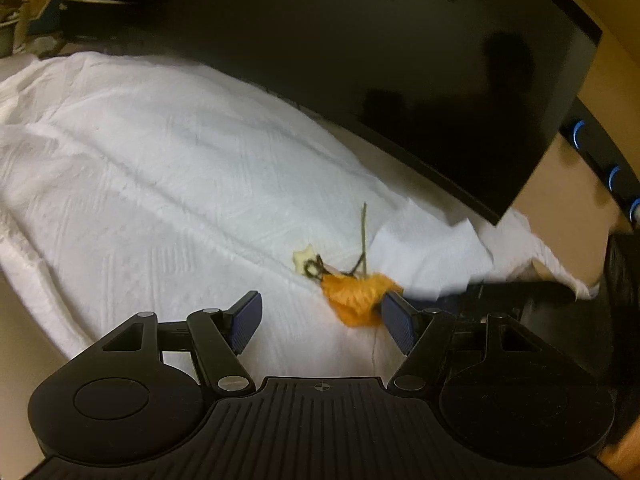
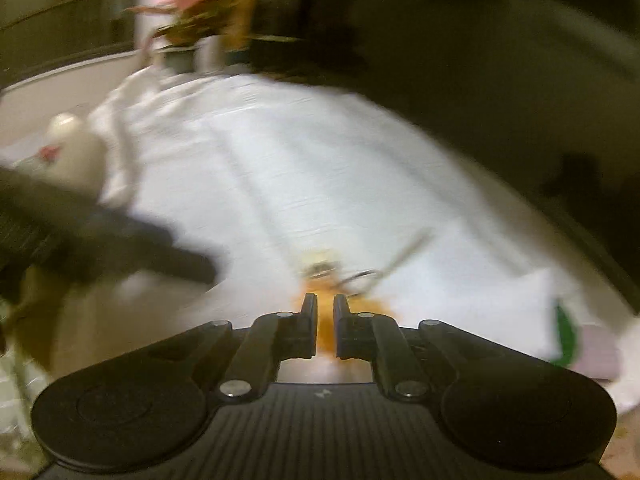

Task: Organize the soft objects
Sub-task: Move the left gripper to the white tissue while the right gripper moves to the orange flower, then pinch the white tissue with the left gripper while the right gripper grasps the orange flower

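Orange yarn tassel (image 1: 357,297) with green string, flat on white cloth (image 1: 160,184).

Dark monitor (image 1: 400,80) above white-clothed table (image 1: 140,168), potted plant (image 2: 192,20)

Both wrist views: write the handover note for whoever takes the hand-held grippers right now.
Left hand-held gripper: open, empty, low over the white cloth, with the orange knitted piece just ahead against its right finger.
Right hand-held gripper: nearly closed around that orange piece; its view is blurred, so a firm grip is unconfirmed.
Things: the orange piece lies on the cloth with a cream bit and dark strands attached; a folded white tissue sits beside it, under the dark monitor.
Done: nothing visibly sorted.
Left: secure the orange piece, then place it and the tissue.
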Motion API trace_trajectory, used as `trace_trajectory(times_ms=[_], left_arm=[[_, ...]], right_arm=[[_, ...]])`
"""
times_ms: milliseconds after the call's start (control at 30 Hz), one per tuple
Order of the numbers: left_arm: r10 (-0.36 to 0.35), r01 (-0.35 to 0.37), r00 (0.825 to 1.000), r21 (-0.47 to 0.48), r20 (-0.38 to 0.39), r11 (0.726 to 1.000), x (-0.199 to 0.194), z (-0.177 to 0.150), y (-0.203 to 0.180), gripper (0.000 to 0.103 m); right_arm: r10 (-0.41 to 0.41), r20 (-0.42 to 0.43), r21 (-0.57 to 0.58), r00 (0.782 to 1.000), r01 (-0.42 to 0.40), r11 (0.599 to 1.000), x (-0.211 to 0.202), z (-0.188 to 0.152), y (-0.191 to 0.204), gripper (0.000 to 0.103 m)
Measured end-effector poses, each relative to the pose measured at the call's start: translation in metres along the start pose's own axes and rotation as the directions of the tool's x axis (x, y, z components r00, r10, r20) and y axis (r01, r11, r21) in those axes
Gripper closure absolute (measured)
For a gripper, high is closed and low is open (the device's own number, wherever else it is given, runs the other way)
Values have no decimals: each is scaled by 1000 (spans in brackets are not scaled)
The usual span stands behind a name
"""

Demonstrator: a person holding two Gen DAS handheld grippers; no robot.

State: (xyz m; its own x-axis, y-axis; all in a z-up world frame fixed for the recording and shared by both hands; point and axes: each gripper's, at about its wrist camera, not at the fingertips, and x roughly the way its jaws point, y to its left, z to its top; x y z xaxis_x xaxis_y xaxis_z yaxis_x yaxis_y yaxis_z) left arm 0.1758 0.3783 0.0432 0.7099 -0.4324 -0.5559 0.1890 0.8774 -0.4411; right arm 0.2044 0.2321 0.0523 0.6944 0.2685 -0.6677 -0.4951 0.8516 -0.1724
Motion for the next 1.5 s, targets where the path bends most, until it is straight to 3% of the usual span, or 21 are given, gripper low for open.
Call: trace_trajectory(times_ms=[100, 200, 267, 300, 333, 500, 600, 667, 767, 867, 900, 933, 967, 1067, 1233, 1400, 1500], left_arm=[[-15, 15, 1000, 14, -6, 1000, 8, 7, -7, 32], [-55, 59, 998, 119, -33, 991, 27, 11, -33, 32], [-88, 98, 994, 210, -57, 973, 41, 10, -57, 32], [-91, 104, 994, 255, -63, 961, 46, 8, -69, 32], [-86, 102, 994, 311, -63, 945, 53, 6, -82, 32], [-64, 86, 996, 552, -59, 829, 94, -15, -134, 30], [19, 12, 999, 657, -39, 753, 118, -20, -146, 31], [70, -9, 996, 679, -63, 734, 134, -19, -143, 31], [54, 15, 995, 662, -83, 749, 143, -12, -132, 26], [-7, 68, 995, 592, -103, 803, 141, 0, -117, 29], [-22, 82, 994, 572, -110, 816, 139, 4, -113, 42], [-33, 90, 993, 544, -112, 835, 136, 9, -107, 74], [-32, 87, 993, 512, -114, 855, 134, 14, -104, 91], [-68, 108, 991, 372, -119, 922, 122, 29, -90, 89], [-108, 106, 994, 183, -2, 977, 77, 51, -63, 90], [-70, 65, 992, 45, 109, 997, 27, 64, -29, 90], [-45, 56, 990, -77, 137, 995, 6, 60, -4, 90]], right_arm=[[33, -15, -61, 999, -34, 998, -8, -12, 11, 95], [19, -25, -48, 999, -20, 999, -24, -28, 4, 91], [-22, -40, -17, 999, 21, 1000, -36, -39, -9, 66], [-54, -46, 1, 997, 54, 999, -43, -47, -17, 59], [-86, -51, 18, 995, 87, 996, -49, -54, -24, 53], [-182, -122, 127, 976, 198, 972, -74, -84, -58, 53], [-221, -156, 164, 963, 246, 955, -85, -96, -69, 53], [-231, -170, 186, 958, 261, 947, -92, -100, -76, 53], [-227, -190, 196, 955, 263, 945, -98, -108, -79, 53], [-224, -204, 212, 953, 267, 940, -102, -112, -80, 53], [-225, -205, 221, 952, 269, 937, -102, -112, -81, 53], [-224, -204, 230, 953, 269, 935, -101, -113, -77, 53], [-218, -201, 241, 955, 264, 934, -101, -113, -78, 53], [-172, -185, 283, 967, 221, 933, -100, -104, -81, 52], [-115, -116, 287, 987, 144, 947, -90, -70, -84, 50], [-57, -9, 190, 998, 58, 980, -70, -22, -63, 48], [-10, 14, 183, 1000, 7, 983, -48, -1, -50, 47]])
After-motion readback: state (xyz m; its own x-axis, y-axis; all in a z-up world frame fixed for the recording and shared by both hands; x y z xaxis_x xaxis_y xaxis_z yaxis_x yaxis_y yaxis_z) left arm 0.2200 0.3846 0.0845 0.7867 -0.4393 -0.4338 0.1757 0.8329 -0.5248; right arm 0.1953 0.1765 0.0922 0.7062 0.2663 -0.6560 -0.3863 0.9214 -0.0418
